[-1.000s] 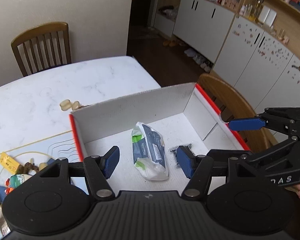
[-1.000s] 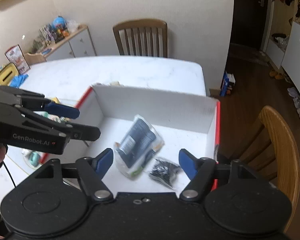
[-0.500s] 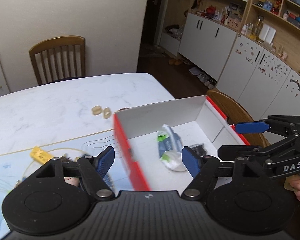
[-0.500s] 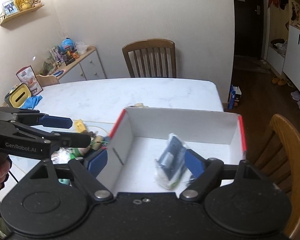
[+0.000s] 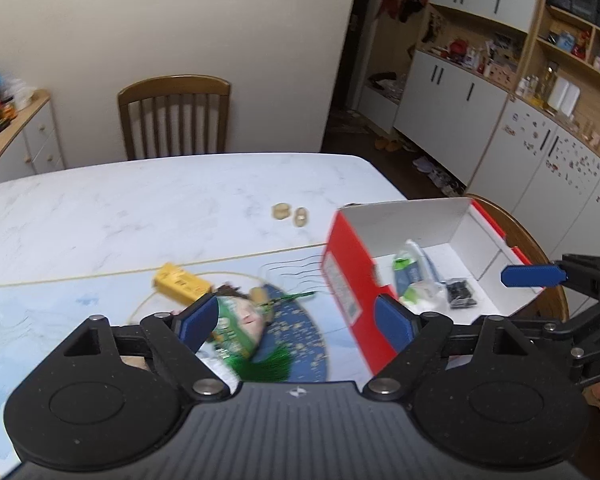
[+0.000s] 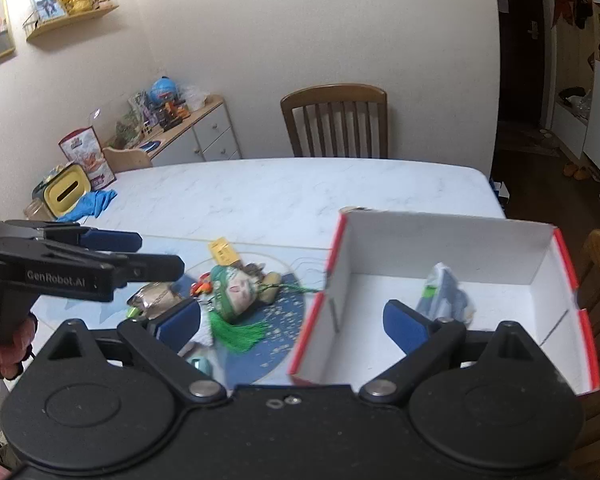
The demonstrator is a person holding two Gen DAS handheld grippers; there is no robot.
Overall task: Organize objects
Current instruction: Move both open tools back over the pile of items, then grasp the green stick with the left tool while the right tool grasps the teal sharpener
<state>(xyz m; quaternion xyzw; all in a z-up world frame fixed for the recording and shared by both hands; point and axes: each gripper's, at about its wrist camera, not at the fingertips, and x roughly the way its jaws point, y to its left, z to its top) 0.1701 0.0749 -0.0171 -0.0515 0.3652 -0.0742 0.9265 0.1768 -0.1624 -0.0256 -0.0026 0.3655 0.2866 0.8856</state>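
Left gripper (image 5: 296,318) spread wide, jaws just been opening, gripping nothing. Hovering over the mat (image 5: 300,336) at lower centre, with a green doll head (image 5: 240,322) and its tassel (image 5: 268,368) in the gap below (not touched). Right gripper (image 6: 292,322) same deal: jaws just been opening, empty, straddling the box (image 6: 440,240) wall. Box at right of frame, red outside, white inside, holding a pouch (image 5: 410,272) and a small black bag (image 5: 460,292). Yellow tag (image 5: 180,282) and two beige rings (image 5: 290,214) out on the table (image 5: 140,208), centre frame.
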